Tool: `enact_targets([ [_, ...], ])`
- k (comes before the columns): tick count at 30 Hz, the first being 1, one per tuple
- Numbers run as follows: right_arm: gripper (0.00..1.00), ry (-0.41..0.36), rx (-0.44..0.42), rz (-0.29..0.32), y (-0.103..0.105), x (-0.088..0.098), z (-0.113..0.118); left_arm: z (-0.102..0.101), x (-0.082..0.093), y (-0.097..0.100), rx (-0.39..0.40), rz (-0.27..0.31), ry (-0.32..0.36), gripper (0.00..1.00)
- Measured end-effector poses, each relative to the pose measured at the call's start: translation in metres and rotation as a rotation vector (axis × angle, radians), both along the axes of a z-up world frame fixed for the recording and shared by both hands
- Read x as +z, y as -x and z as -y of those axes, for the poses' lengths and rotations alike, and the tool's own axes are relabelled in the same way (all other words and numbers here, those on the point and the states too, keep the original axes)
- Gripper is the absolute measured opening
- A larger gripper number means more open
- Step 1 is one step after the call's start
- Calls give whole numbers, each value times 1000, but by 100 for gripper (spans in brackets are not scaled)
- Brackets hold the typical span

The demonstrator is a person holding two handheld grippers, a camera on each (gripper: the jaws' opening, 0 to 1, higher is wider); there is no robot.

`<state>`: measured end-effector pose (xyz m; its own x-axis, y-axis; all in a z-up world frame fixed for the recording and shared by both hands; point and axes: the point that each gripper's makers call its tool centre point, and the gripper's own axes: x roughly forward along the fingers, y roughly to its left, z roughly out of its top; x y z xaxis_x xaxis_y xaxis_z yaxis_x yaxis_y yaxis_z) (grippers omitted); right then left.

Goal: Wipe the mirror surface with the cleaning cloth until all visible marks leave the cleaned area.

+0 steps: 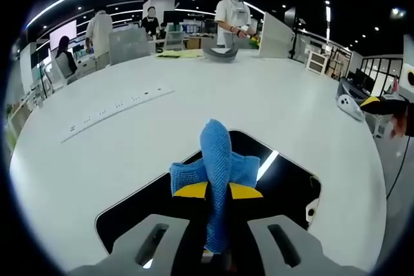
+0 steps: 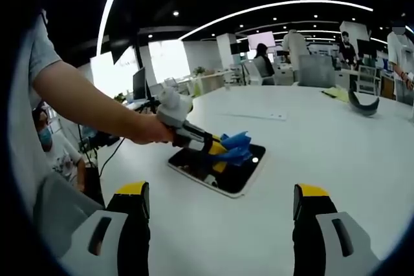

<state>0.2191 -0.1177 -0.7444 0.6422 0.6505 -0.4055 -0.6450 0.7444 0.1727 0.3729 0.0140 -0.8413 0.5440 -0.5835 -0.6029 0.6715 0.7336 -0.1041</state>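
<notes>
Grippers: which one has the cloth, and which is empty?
The left gripper has it: its jaws are shut on the blue cloth over the mirror. The right gripper is open and empty, held back over the white table.

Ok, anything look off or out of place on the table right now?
Nothing stands out. The blue cloth is clamped in the left gripper over the mirror, which lies flat on the white table. The right gripper hangs open, apart.

A white table (image 1: 272, 101) carries a mirror (image 1: 284, 189) just ahead of the left jaws, a power strip (image 1: 116, 111) farther left, and a dark curved thing (image 1: 220, 54) far beyond.
</notes>
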Motion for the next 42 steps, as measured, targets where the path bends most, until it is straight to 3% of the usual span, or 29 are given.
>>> enact_targets([
  [8,92,4,-2,1,3,2,3,0,1,12,31,-9,12,9],
  [42,92,11,-8,19,20,6,3,-1,1,46,17,-29,4,10],
])
